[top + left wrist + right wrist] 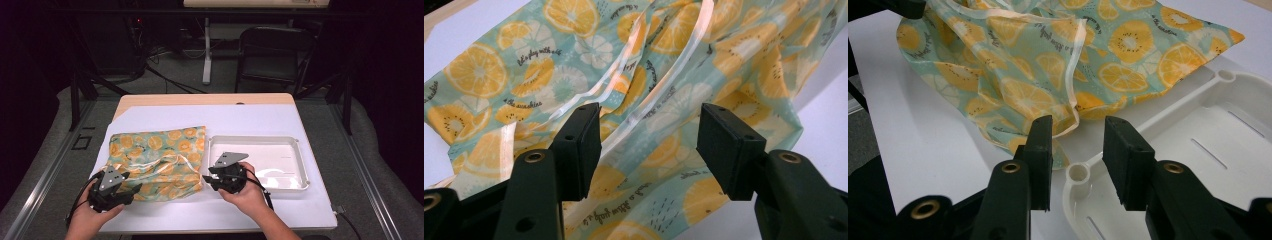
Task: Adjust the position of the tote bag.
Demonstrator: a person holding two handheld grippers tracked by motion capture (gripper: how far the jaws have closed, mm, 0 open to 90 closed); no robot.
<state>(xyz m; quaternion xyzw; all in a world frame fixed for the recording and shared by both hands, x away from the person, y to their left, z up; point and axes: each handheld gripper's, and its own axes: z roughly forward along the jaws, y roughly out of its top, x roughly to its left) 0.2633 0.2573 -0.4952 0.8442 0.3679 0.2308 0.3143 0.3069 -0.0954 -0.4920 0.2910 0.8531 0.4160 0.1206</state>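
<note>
Roughly: a bag (160,162) printed with orange slices lies flat on the white worktop (260,117), left of a shallow white tray (300,165) and just beside it, the bag's right edge running along the tray's left wall. Bag looks like thin glossy plastic, crumpled at its near end, where a pale hem strip (1075,65) marks what is likely the mouth.

Left hand-held gripper (131,190) sits at the bag's near left corner, jaws wide apart. In the left gripper view the printed film (649,115) shows between and beyond the jaws, nothing pinched. Placement makes sense for catching one side of the mouth.

Right hand-held gripper (209,175) is at the bag's near right corner, above the gap between bag and tray. Jaws moderately open, gripping nothing. In the right gripper view the raised hem fold (1068,125) lies just ahead of the left jaw, and the tray corner (1078,172) sits under the gap. Cannot tell whether the fold touches the jaw.

Judgement: both sit at opposite corners of the near edge, probably so the mouth can be pulled apart or the bag lifted evenly. The tray is empty and close, maybe the target, or the thing to go inside. Film is slippery; a shallow pinch could slide off.
</note>
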